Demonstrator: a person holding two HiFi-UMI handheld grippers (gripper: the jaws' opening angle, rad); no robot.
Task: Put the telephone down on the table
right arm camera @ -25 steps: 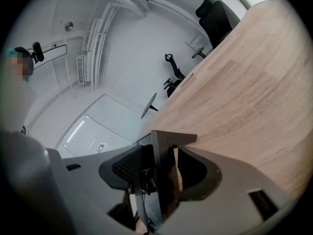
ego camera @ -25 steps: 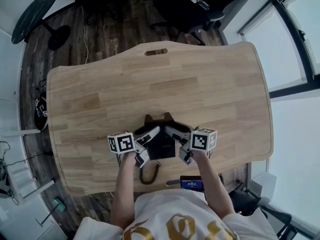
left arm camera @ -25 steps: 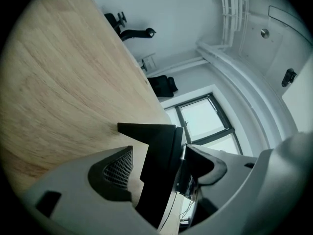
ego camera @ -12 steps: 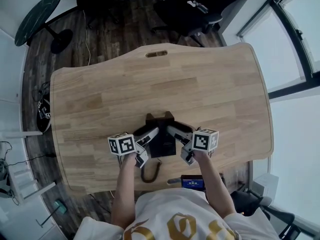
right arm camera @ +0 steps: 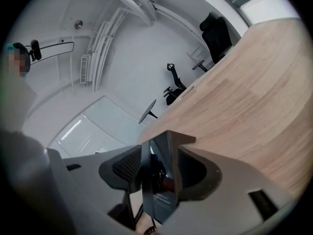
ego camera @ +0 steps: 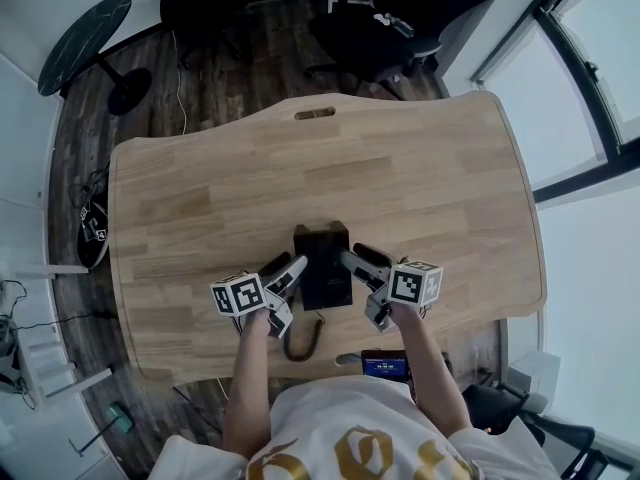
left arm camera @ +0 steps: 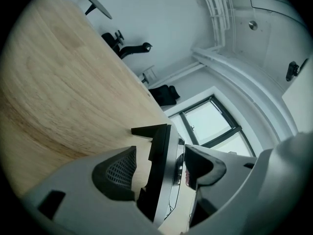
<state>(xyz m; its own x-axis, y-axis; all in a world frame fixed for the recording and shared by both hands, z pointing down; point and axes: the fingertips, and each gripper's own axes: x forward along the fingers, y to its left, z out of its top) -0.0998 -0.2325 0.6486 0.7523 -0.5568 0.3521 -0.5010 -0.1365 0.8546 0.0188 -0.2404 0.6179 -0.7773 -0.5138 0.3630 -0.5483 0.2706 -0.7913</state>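
A black telephone point(ego camera: 323, 263) lies on the wooden table point(ego camera: 420, 178), near its front edge, with its coiled cord point(ego camera: 300, 340) trailing toward me. My left gripper point(ego camera: 285, 271) is at the phone's left edge. In the left gripper view the telephone's edge point(left arm camera: 160, 165) stands between the jaws, with a slit of table showing on one side and a gap on the other. My right gripper point(ego camera: 357, 261) is at the phone's right edge. In the right gripper view the telephone point(right arm camera: 159, 177) is pinched between the two pads.
Black office chairs point(ego camera: 390, 18) stand beyond the table's far edge and a round dark side table point(ego camera: 85, 28) at the far left. A small device with a blue screen point(ego camera: 383, 367) sits at the table's near edge. Windows run along the right.
The telephone has moved a little away from me on the table. The left gripper has drawn back slightly and its jaws have loosened. The right gripper stays closed on the phone.
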